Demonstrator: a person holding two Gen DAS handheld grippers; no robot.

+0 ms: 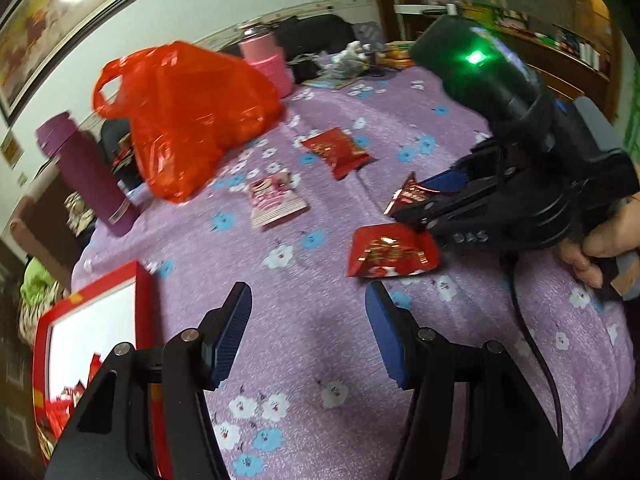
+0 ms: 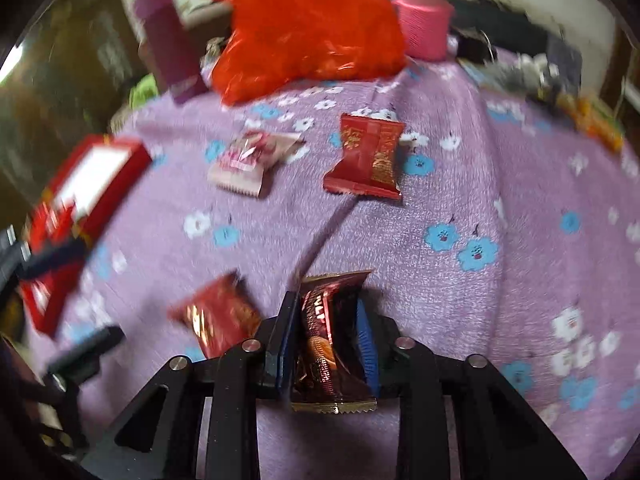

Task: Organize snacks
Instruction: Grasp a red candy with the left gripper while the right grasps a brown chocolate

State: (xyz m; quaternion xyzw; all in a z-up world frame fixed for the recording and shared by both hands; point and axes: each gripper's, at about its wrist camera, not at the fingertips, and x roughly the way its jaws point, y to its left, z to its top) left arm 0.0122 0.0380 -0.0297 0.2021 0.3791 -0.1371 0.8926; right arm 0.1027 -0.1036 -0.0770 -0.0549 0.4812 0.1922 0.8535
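My right gripper is shut on a dark red-brown snack packet, which stands upright between its pads just above the purple flowered cloth. From the left wrist view, that gripper shows at the right with the packet's corner sticking out. My left gripper is open over bare cloth, with nothing between its fingers. A red packet lies just beyond it. Further off lie a pink packet and another red packet. A red box with a white inside holds several red snacks at the lower left.
A red plastic bag slumps at the far left of the table, between a purple bottle and a pink bottle. Small clutter lines the far edge. A hand grips the right gripper's handle.
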